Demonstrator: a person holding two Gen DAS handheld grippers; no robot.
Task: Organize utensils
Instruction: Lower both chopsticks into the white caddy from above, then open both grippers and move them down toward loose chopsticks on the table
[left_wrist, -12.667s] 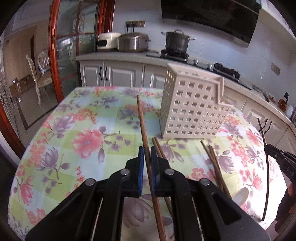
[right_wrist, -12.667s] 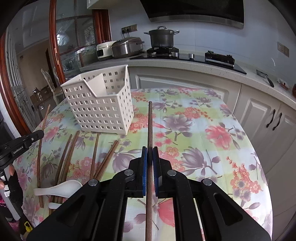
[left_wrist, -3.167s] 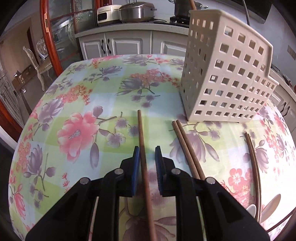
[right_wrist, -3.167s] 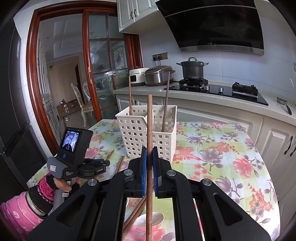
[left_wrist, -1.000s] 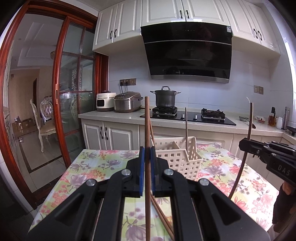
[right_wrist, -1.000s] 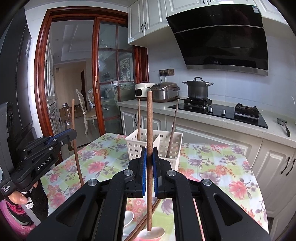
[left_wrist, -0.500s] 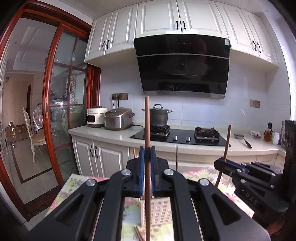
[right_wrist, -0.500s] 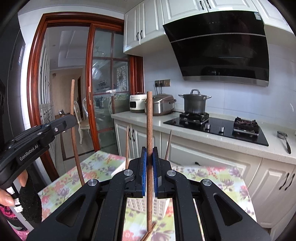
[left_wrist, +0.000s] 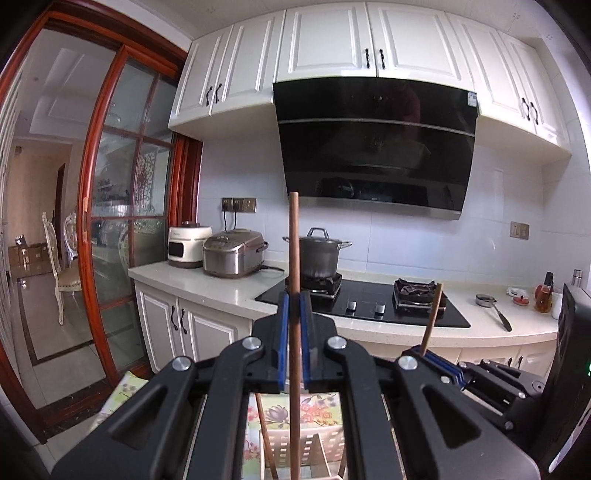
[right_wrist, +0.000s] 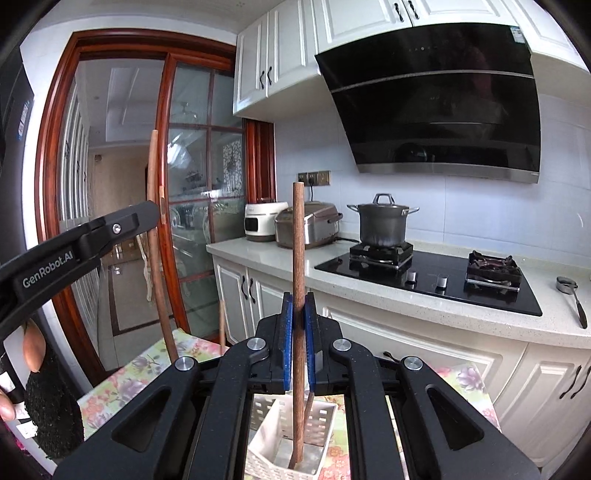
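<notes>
The worktop (right_wrist: 122, 380) with its flowered cloth sits low in both views, mostly hidden behind the two tools, which are held high and nearly level above it. That height seems deliberate: each tool carries a long stick upright, and its lower end must clear the rim of the holder before it can go in.

The white slotted basket (right_wrist: 266, 443) stands on the cloth directly under the tools, open side up. At least one dark stick already leans inside it, so the sorting looks partly done.

The left gripper (left_wrist: 294, 332) has its jaws pinched tight on a brown chopstick (left_wrist: 294, 258), gripped around the middle so it hangs straight and balanced, its lower end reaching down over the basket.

The right gripper (right_wrist: 298, 332) likewise has its jaws clamped on a second chopstick (right_wrist: 298, 240), held vertical; its tip appears to be inside or just above the basket's opening, though which I cannot tell.

Gripping mid-length keeps each stick from swinging, which should let it drop cleanly once released.
</notes>
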